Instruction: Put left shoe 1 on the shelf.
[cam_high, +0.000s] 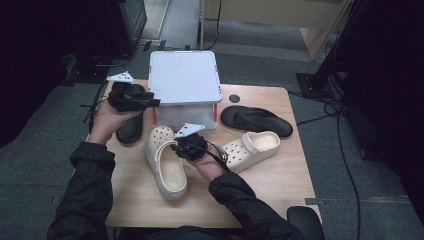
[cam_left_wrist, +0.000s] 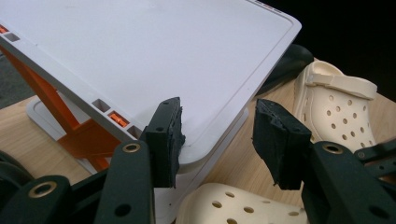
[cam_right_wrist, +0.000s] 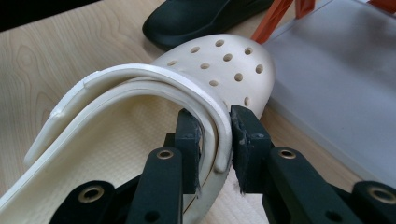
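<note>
- The right gripper (cam_right_wrist: 215, 140) is clamping its jaws on the strap and side wall of the cream clog (cam_high: 165, 162), which is lying at the centre of the bench (cam_high: 280, 185).
- The left gripper (cam_left_wrist: 217, 135) is hanging released, nothing between its jaws, by the white rack (cam_high: 184, 75) at upper centre.
- Judging by this, the clog is grasped but not yet lifted.
- The second cream clog (cam_high: 252, 149) and two black shoes (cam_high: 256, 120) are waiting, untouched.

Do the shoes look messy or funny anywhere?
A bit messy: the two cream perforated foam clogs point different ways, and the two black rubber slippers lie apart, either side of the white two-tier plastic rack. Nothing looks broken.
</note>
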